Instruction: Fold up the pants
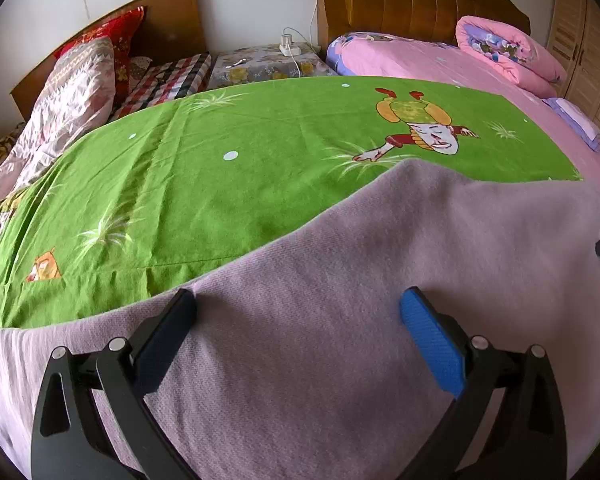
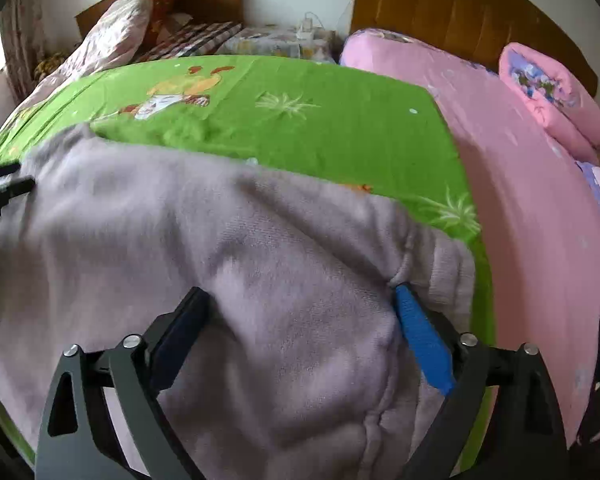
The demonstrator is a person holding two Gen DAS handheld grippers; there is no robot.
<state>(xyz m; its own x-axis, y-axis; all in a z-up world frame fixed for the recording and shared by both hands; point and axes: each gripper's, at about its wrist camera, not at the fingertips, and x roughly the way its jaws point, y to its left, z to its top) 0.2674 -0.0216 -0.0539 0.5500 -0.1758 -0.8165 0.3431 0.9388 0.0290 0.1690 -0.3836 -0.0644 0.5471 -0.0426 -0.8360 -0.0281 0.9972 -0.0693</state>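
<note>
Pale lilac knit pants [image 1: 340,300] lie spread on a green cartoon-print sheet [image 1: 220,168]. My left gripper [image 1: 298,304] is open, its fingers wide apart and resting just over the flat fabric near its far edge. In the right wrist view the pants [image 2: 220,248] are bunched, with the gathered waistband [image 2: 440,264] at the right. My right gripper [image 2: 302,300] is open, fingers straddling a raised hump of fabric, the blue pad [image 2: 420,340] touching the waistband seam. The left gripper's tip [image 2: 0,192] shows at the left edge.
The green sheet [image 2: 300,120] covers the bed's near part. A pink quilt-covered bed [image 1: 440,64] with a rolled pink duvet [image 1: 508,52] lies right. Pillows [image 1: 80,80] and a nightstand with a charger [image 1: 288,48] stand at the back. Wardrobe doors [image 1: 588,40] are far right.
</note>
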